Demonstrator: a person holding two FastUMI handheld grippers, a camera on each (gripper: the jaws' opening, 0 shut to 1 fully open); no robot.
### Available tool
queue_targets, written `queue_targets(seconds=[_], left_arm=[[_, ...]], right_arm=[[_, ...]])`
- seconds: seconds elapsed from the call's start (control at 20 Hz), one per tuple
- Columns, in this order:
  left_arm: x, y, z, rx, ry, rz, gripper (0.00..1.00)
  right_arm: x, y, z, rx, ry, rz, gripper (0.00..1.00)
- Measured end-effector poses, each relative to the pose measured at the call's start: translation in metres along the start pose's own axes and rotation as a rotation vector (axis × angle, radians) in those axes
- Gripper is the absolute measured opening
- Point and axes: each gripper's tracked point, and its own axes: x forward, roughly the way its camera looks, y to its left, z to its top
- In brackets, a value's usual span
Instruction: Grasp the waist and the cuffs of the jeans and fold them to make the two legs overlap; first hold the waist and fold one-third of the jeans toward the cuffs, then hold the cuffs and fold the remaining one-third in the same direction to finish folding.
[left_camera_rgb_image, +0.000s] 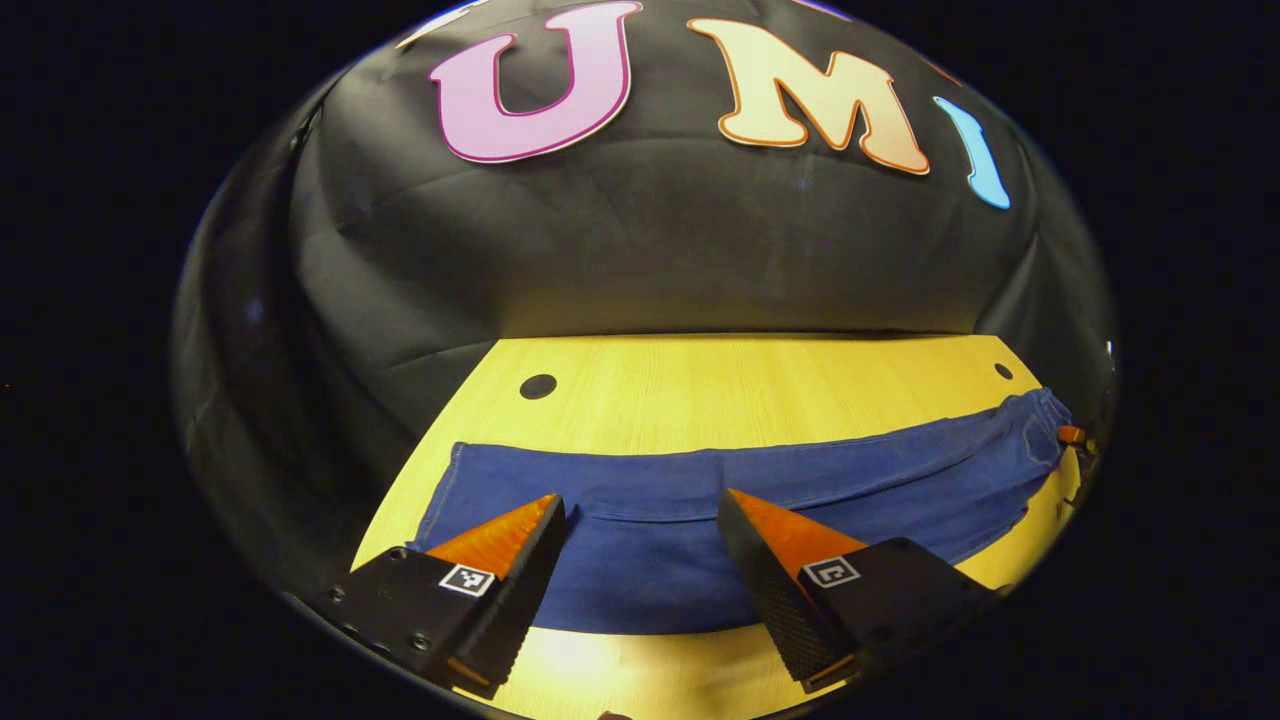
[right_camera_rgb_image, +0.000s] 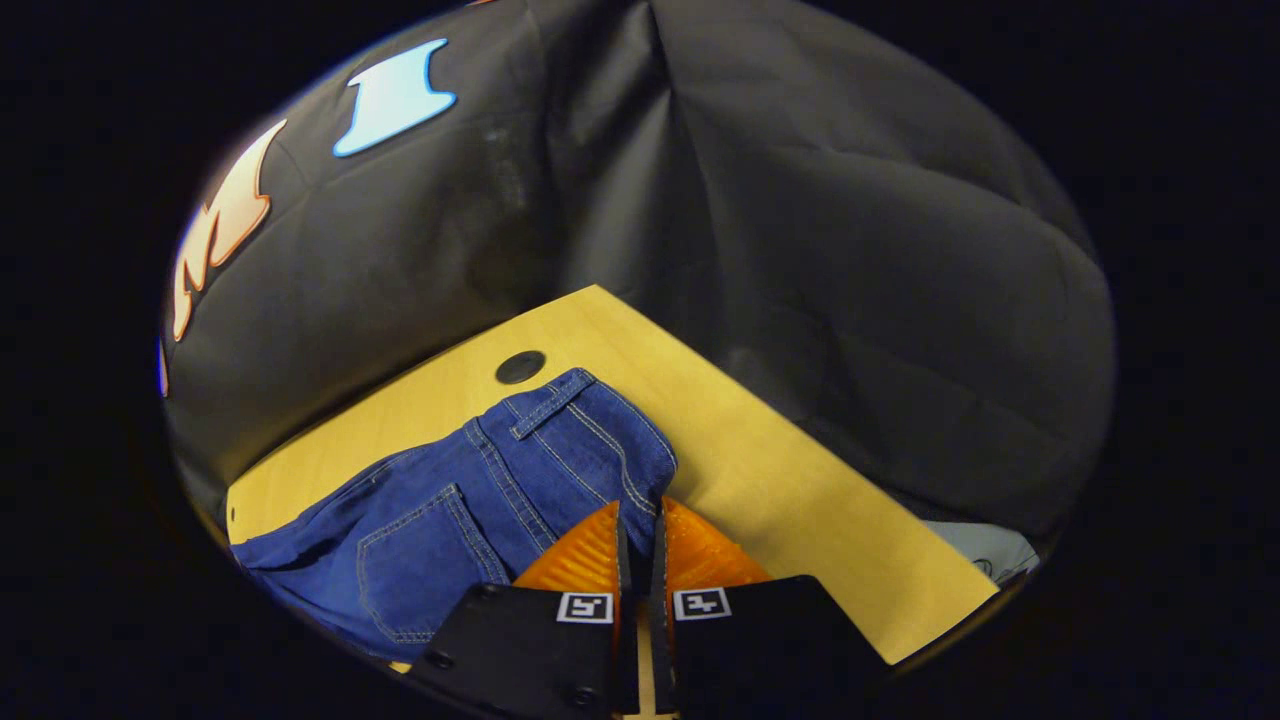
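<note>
The jeans (left_camera_rgb_image: 700, 510) lie flat and stretched lengthwise across the yellow wooden table (left_camera_rgb_image: 720, 390), a long blue band running from about 9 o'clock to 3 o'clock in the left gripper view. Their cuff end sits toward 9 o'clock, and the waist end bunches near the table's edge at 3 o'clock. The left gripper (left_camera_rgb_image: 640, 520) hovers over the near edge of the denim around mid-length, its jaws spread wide with blue cloth showing between them; whether the tips touch the fabric cannot be told. A dark round hole (left_camera_rgb_image: 538, 386) marks the table at 11 o'clock from the jeans, and another small one sits near the far corner at 2 o'clock.

In the right gripper view, the right gripper (right_camera_rgb_image: 638, 520) is at the waist (right_camera_rgb_image: 580, 440), jaws nearly pressed together on the waistband's edge at 12 o'clock from the tips. A back pocket (right_camera_rgb_image: 420, 560) with pale stitching lies toward 9 o'clock, and a belt loop (right_camera_rgb_image: 548, 404) runs up the band toward another dark hole (right_camera_rgb_image: 520, 367). At the far 3 o'clock rim of the left gripper view, a small bit of that other gripper shows beside the waist.
</note>
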Motion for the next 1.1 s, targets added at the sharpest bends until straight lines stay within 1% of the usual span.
queue_targets(seconds=[0.1, 0.2, 0.3, 0.35, 0.4, 0.5, 0.55, 0.6, 0.65, 0.7, 0.9, 1.1], left_arm=[[0.000, 0.000, 0.001, -0.017, -0.004, -0.017, 0.95], [0.000, 0.003, 0.005, -0.043, -0.021, -0.013, 0.96], [-0.001, 0.010, 0.005, -0.076, -0.033, -0.011, 0.95], [-0.002, 0.013, 0.004, -0.095, -0.039, -0.017, 0.95], [-0.004, 0.018, 0.004, -0.112, -0.048, -0.024, 0.96], [-0.005, 0.031, 0.002, -0.155, -0.061, -0.052, 0.96], [-0.006, 0.035, 0.000, -0.167, -0.054, -0.068, 0.95], [-0.005, 0.040, -0.003, -0.171, -0.047, -0.080, 0.95], [-0.004, 0.043, -0.003, -0.170, -0.044, -0.095, 0.95], [-0.005, 0.047, -0.003, -0.169, -0.050, -0.110, 0.95], [-0.013, 0.061, -0.004, -0.138, -0.053, -0.168, 0.94], [-0.023, 0.080, -0.003, -0.121, -0.069, -0.197, 0.95]], right_arm=[[0.000, 0.002, -0.003, -0.001, 0.002, -0.025, 0.08], [-0.005, 0.006, 0.003, 0.006, -0.003, -0.036, 0.08], [-0.017, 0.010, 0.025, 0.016, -0.062, -0.032, 0.07], [-0.027, 0.016, 0.040, 0.029, -0.104, -0.010, 0.05], [-0.040, 0.021, 0.056, 0.033, -0.147, 0.010, 0.07], [-0.072, 0.035, 0.085, 0.027, -0.206, 0.065, 0.07], [-0.090, 0.041, 0.091, 0.020, -0.233, 0.088, 0.07], [-0.093, 0.039, 0.088, 0.013, -0.251, 0.118, 0.07], [-0.092, 0.034, 0.086, 0.002, -0.274, 0.146, 0.05], [-0.099, 0.032, 0.084, -0.013, -0.284, 0.171, 0.07], [-0.100, 0.037, 0.080, -0.096, -0.311, 0.281, 0.07], [-0.103, 0.038, 0.085, -0.123, -0.320, 0.388, 0.07]])
